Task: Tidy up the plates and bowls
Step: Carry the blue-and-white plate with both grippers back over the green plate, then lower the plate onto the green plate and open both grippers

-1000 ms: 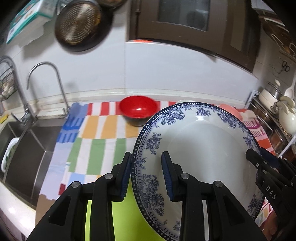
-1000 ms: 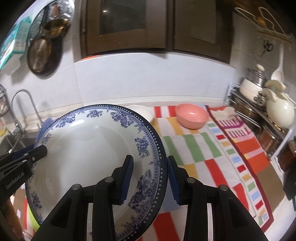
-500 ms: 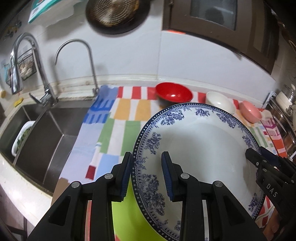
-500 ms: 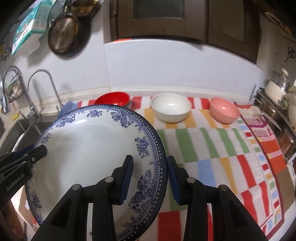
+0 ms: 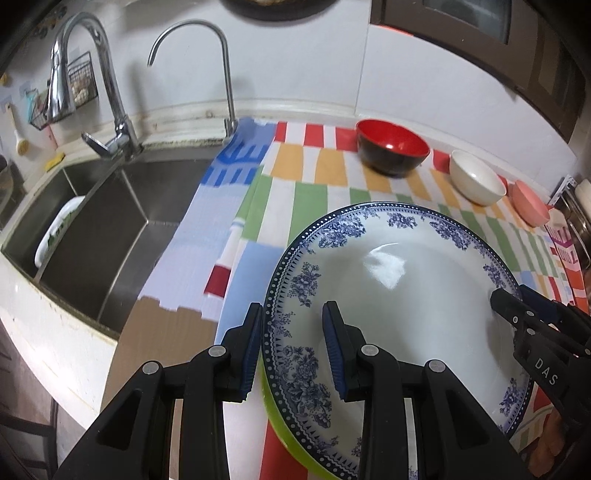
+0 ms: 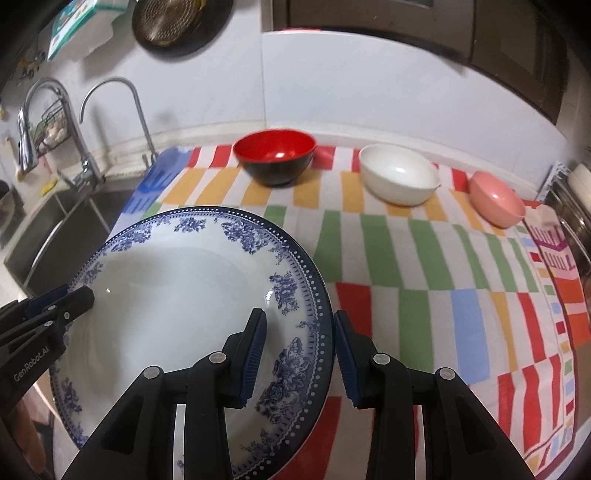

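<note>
A large white plate with a blue flower rim is held level above the striped cloth by both grippers. My left gripper is shut on its left rim. My right gripper is shut on its right rim. A green plate shows under the blue one at its near edge. A red-and-black bowl, a white bowl and a pink bowl stand in a row at the back of the cloth.
A steel sink with two taps lies to the left, its edge beside the cloth. Pots stand on a rack at the far right. A pan hangs on the wall. The striped cloth covers the counter.
Both views have tilted down and pulled back from the wall; the bowls now sit farther up and the sink shows more. The plate stays held in both grippers.
</note>
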`<state>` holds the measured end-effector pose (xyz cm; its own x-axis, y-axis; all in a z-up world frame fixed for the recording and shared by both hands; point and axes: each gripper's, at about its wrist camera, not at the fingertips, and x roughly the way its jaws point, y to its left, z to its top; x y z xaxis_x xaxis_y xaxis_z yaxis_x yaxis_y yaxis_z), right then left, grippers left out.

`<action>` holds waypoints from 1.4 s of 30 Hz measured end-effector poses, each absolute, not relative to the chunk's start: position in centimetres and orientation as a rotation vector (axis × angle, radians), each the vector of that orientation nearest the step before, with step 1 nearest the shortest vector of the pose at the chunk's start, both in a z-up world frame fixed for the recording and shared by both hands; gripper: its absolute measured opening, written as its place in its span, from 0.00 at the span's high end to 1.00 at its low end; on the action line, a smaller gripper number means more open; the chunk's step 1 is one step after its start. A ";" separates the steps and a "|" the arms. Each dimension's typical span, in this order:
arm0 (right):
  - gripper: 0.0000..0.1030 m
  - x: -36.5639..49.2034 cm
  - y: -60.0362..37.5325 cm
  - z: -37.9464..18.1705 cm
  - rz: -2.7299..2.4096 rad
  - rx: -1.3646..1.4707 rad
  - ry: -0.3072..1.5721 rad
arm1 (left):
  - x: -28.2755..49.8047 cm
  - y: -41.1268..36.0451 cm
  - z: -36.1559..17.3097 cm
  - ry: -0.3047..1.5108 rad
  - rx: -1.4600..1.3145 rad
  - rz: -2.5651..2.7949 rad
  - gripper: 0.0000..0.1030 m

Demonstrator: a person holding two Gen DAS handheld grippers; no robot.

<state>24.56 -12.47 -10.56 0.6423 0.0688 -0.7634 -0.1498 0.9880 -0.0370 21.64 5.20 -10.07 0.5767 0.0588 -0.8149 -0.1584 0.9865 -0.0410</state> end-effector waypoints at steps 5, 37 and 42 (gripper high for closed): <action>0.63 24.5 -11.9 -11.6 0.137 -0.124 0.898 | 21.4 5.5 -11.3 0.980 -0.129 0.135 0.68; 0.62 25.7 -11.7 -14.2 0.174 -0.151 1.024 | 21.4 5.0 -13.7 1.052 -0.107 0.155 0.66; 0.56 25.5 -11.7 -14.0 0.182 -0.171 1.013 | 21.1 4.6 -13.0 1.021 -0.079 0.148 0.48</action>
